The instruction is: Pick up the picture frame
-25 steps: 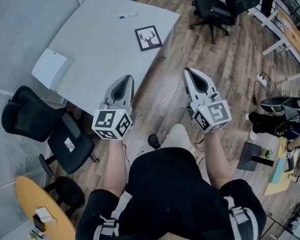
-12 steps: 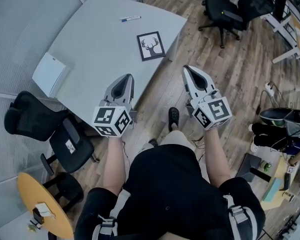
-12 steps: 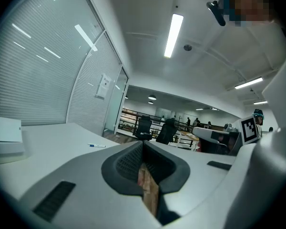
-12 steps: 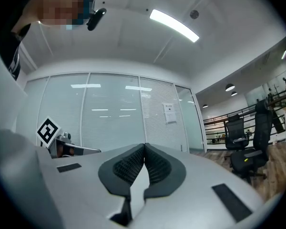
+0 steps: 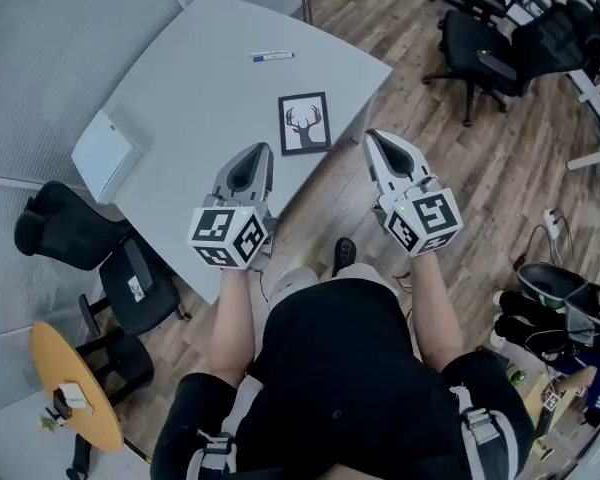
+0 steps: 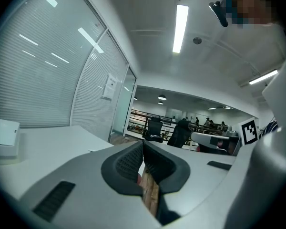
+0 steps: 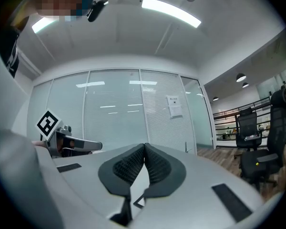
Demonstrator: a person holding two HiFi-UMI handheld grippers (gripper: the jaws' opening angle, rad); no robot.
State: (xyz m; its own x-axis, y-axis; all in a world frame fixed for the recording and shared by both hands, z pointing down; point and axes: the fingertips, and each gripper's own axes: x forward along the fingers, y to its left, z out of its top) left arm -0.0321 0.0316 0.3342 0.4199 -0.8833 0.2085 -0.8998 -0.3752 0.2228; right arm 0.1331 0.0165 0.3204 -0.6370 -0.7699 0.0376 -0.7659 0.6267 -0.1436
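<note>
A black picture frame (image 5: 305,123) with a deer-head print lies flat on the grey table (image 5: 200,88), near its right front edge. My left gripper (image 5: 263,148) hovers over the table's front edge, just left of and nearer than the frame, its jaws shut and empty. The right gripper (image 5: 371,136) is held level over the wooden floor, right of the frame, also shut with nothing in it. In the left gripper view (image 6: 143,143) and the right gripper view (image 7: 144,146) the pads meet at the tips. The frame shows only as a dark corner (image 7: 139,202) under the right jaws.
A blue pen (image 5: 271,56) lies at the table's far side and a white box (image 5: 106,155) at its left. Black office chairs stand at the left (image 5: 70,243) and far right (image 5: 480,43). A round wooden table (image 5: 75,398) sits bottom left.
Both grippers and the person have moved forward towards the table. The frame now lies between the two gripper tips instead of well ahead of them. Both stay shut.
</note>
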